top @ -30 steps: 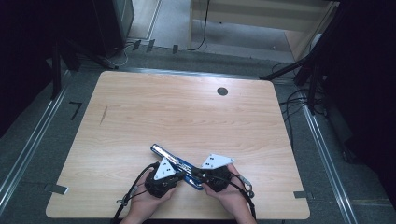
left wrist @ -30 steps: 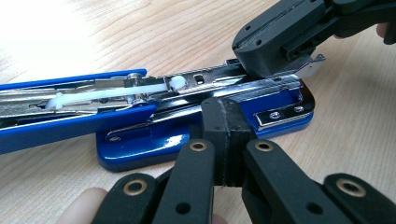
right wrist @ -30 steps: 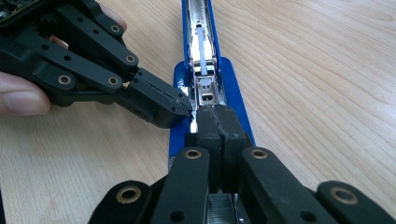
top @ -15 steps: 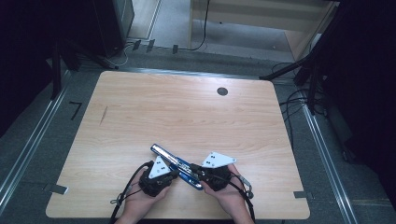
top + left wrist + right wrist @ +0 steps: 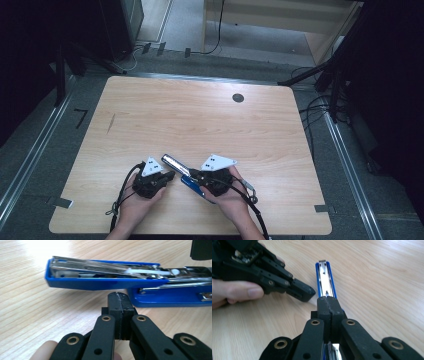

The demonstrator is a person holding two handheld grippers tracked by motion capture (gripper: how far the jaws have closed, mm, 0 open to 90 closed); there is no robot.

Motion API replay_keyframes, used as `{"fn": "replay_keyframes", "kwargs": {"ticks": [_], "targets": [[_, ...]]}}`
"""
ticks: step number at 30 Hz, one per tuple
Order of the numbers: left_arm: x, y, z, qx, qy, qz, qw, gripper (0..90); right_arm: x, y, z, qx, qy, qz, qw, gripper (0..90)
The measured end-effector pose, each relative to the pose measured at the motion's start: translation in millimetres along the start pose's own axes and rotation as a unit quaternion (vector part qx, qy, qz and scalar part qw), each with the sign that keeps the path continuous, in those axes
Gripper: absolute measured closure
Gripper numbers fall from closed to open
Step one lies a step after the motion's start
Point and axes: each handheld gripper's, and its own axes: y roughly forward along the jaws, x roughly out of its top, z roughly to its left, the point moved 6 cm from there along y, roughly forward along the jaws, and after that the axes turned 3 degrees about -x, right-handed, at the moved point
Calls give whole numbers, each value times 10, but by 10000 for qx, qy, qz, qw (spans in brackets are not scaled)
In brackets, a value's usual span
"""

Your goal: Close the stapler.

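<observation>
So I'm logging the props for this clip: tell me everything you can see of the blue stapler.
The stapler is blue plastic with bright metal inner parts. It lies swung open on the wooden table, near the person's edge: in the left gripper view the metal magazine channel faces up, a white pusher piece inside it, and a second blue part sits lower at the right. The right gripper, jaws pressed together, rests over its near end; whether it pinches the stapler is unclear. The left gripper, jaws shut, sits just short of its side.

The stapler (image 5: 125,277) runs off the right edge in the left gripper view. In the right gripper view the right gripper (image 5: 328,305) covers its near end, so any grip there is hidden.
</observation>
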Motion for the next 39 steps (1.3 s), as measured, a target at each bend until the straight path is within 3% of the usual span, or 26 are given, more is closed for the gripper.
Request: {"fn": "replay_keyframes", "kwargs": {"ticks": [9,22,26,39], "targets": [[-2,23,49,174,-5,97,9998,900,150,274,22,20,-65,174,9998,900],[11,59,56,292,-36,97,9995,900,219,520,-19,-30,-50,375,9993,900],[17,65,60,318,-49,90,9994,900,201,569,-18,-32,-59,472,9989,900],[46,53,30,313,-50,-1,9995,900,227,555,-15,-24,-46,385,9992,900]]}}
